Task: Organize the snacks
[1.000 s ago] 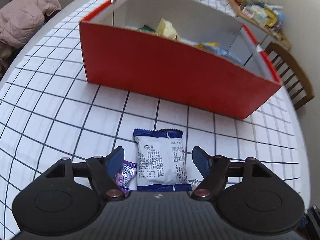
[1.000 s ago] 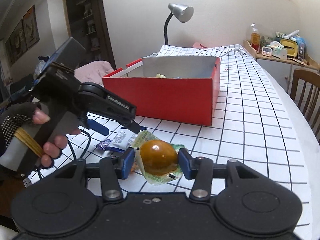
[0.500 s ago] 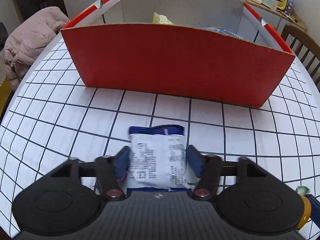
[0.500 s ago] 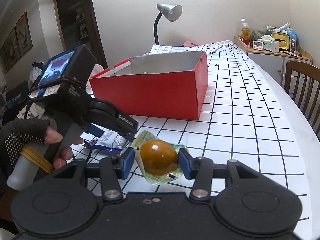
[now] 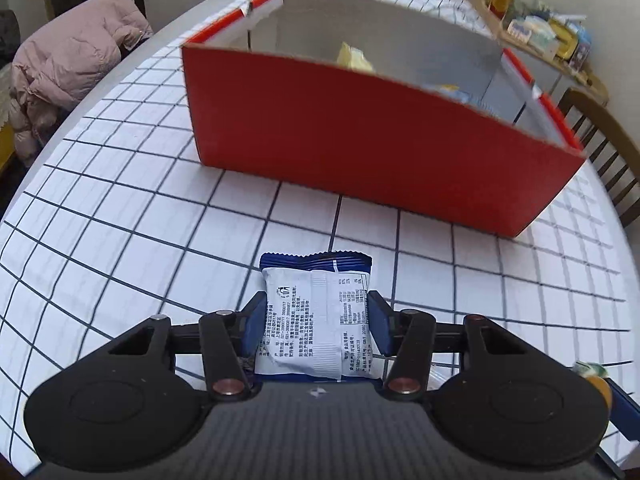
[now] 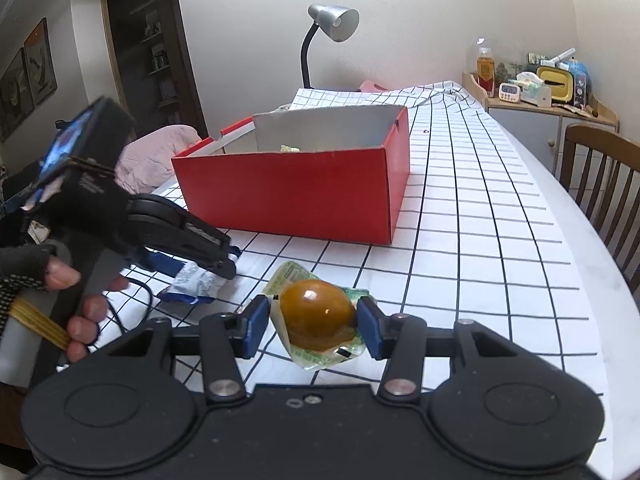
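Note:
My left gripper is shut on a white and blue snack packet and holds it above the checked tablecloth; it also shows in the right wrist view, the packet hanging from it. My right gripper is shut on a packaged brown egg in a green-edged wrapper. The red cardboard box stands open ahead, with a yellow snack and other packets inside; it also shows in the right wrist view.
A wooden chair stands at the table's right side. A desk lamp stands behind the box. A cluttered cabinet is at the far right. A pink jacket lies on the left.
My left gripper closed on the white and blue packet and lifted it off the table, leaving the purple packet below. My right gripper kept its hold on the egg and rose slightly.

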Demonstrator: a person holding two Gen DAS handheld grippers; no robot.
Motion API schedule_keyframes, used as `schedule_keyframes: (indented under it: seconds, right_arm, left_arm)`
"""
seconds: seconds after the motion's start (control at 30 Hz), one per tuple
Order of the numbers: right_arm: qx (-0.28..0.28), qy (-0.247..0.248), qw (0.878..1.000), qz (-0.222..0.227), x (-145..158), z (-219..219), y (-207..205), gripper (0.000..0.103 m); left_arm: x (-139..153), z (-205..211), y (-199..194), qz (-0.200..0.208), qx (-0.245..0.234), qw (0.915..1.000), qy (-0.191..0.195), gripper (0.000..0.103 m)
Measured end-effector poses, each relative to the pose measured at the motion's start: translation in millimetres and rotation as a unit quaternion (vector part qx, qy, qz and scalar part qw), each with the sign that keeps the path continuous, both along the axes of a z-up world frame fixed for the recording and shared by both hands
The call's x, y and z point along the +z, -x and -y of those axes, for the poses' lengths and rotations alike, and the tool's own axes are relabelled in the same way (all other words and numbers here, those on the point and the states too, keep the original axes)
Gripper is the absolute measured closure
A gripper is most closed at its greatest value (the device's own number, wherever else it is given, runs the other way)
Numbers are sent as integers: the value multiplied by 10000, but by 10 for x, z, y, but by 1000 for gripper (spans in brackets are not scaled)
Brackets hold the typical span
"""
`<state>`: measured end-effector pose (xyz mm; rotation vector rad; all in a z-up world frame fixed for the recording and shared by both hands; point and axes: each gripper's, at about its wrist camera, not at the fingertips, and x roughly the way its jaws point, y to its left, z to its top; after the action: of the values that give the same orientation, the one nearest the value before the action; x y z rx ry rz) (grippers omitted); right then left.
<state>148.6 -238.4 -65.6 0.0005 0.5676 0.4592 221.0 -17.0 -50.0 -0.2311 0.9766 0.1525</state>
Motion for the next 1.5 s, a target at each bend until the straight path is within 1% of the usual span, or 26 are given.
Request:
schedule_keyframes:
  seconds: [0.17,0.3,0.4,0.67,0.87,0.97,1.03,1.2,1.27,1.43,1.5]
  right_arm:
    - [-30,79,9999,126,123,-76,32,56]
    - [-13,148,9996,253,265,-144,13,56]
    - [0,220,9991,351,391,-199,-46,56]
    - [11,304,9978,590,808,-307,-356,56]
    - [-117,279,9978,584,1026,-364,-720,56]
    - [-230,317,9975,594,1068,-403,-937,56]
    - [-324,303,9975,555,1076,-420,-1091,56]
    - [-494,308,9976,364,1027,-490,-1482,56]
    - [-527,308,9978,270,998,-528,-1629,56]
    - [-542,399,9977,32,887,-641,-1959,56]
    - [-528,457,9975,-82,821,-685,-2068,56]
  left_arm:
    - [301,-122,163,393,-105,9990,191,51]
    - [556,-200,249,719,-218,9969,232,51]
    - [722,-258,256,881,-329,9953,246,51]
    - [1100,-346,95,1173,-541,9916,19,51]
    - [1301,-365,-155,1268,-628,9898,-174,51]
    - [1343,-392,-340,1246,-571,9902,-253,51]
    - [1355,-418,-462,1254,-574,9902,-235,51]
    - [1353,-438,-782,1205,-646,9902,-292,51]
    - [1321,-445,-914,1141,-663,9909,-277,51]
    - [1203,-434,-1240,1013,-673,9917,-422,51]
    - [1140,-445,-1364,932,-689,9924,-417,51]
